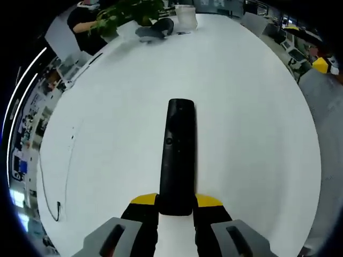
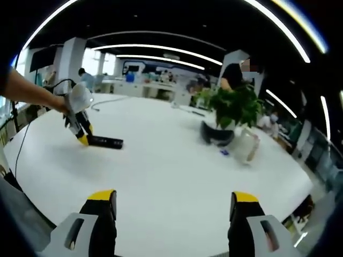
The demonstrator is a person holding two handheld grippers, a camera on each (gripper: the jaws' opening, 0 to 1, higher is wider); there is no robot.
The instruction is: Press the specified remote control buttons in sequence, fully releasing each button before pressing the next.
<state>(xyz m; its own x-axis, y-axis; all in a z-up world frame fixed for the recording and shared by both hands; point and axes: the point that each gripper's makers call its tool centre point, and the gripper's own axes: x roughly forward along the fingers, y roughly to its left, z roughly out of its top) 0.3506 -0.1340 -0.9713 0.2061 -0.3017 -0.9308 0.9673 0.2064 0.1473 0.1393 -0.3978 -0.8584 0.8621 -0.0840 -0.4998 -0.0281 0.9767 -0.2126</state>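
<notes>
The left claw (image 1: 176, 206) grips the near end of the black remote (image 1: 177, 155), whose long axis runs straight ahead over the white bench (image 1: 257, 123), while the right claw (image 2: 174, 206), jaws wide apart and empty, sits well away to its side.

An open-plan office: a large white round-edged table (image 2: 177, 176) stands under long curved ceiling light strips (image 2: 155, 35), with a leafy green potted plant (image 2: 236, 107) on it, rows of desks (image 2: 144, 88) behind, and people (image 2: 233, 75) standing among white pillars (image 2: 69, 61).
</notes>
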